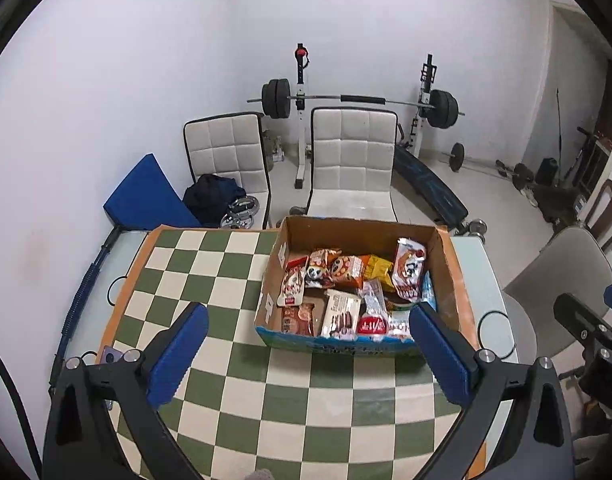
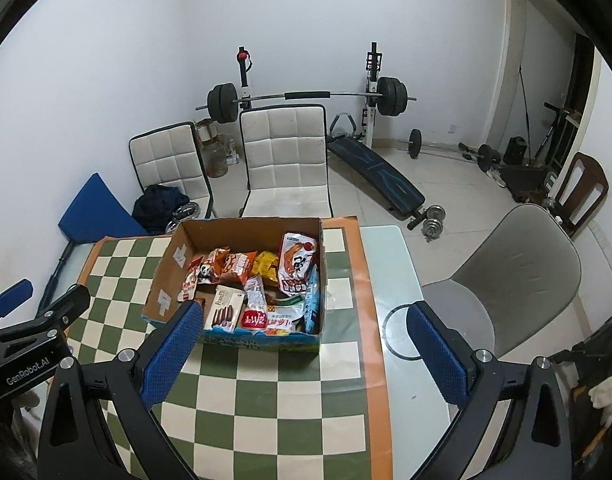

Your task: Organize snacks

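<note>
An open cardboard box (image 1: 452, 280) stands on the green-and-cream checkered tablecloth (image 1: 209, 276); it also shows in the right wrist view (image 2: 167, 276). Several snack packets fill it, among them a tall red-and-white pouch (image 1: 410, 268), a white biscuit pack (image 1: 340, 314) and an orange panda pack (image 1: 346, 268). My left gripper (image 1: 308, 344) is open and empty, hovering above the table in front of the box. My right gripper (image 2: 303, 342) is open and empty, in front of the box's right end.
Two white padded chairs (image 1: 352, 160) stand behind the table, a grey chair (image 2: 518, 276) to its right. A barbell rack (image 1: 358, 100) and sit-up bench (image 2: 382, 176) are on the floor beyond. The glass table edge (image 2: 402, 280) lies right of the cloth.
</note>
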